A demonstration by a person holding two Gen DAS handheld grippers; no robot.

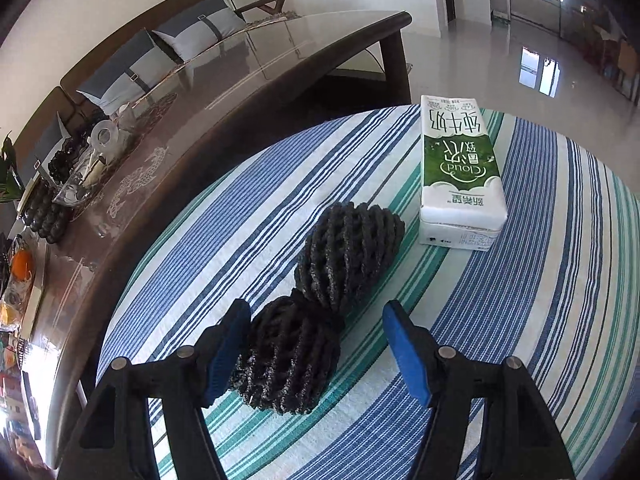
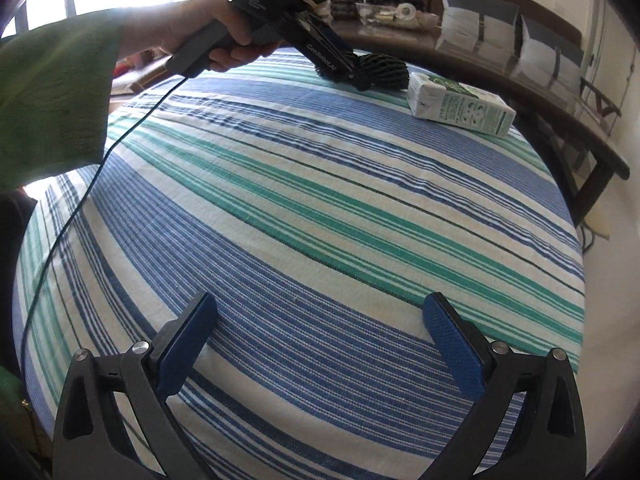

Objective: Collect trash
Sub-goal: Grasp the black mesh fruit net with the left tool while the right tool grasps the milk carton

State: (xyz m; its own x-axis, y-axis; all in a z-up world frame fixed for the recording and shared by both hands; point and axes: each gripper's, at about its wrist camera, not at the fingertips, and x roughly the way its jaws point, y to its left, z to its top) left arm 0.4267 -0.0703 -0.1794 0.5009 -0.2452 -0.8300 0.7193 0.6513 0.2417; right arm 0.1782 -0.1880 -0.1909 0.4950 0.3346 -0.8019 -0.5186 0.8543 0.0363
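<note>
- Blue-padded fingers of the left gripper fill the near edge of its own view, straddling the closer lobe of a black foam fruit net; the left pad lies against the mesh, the right pad stands clear, so the gripper is part-open and nothing is clamped yet.
- That net, pinched in the middle into two lobes, lies on the striped cloth of the surface, probably positioned between the fingers so a squeeze can lift it as trash.
- Just beyond it a milk carton lies flat on its side, apart from the net; its green face reads "Cloud" with Chinese characters, upside down from this angle. It looks like the second piece to collect.
- From the right wrist view, a hand in a green sleeve holds the left tool, whose body carries the lettering "GenRoboAI".
- Right gripper hovers wide open over bare cloth, empty, well apart from both items, likely waiting its turn.
</note>
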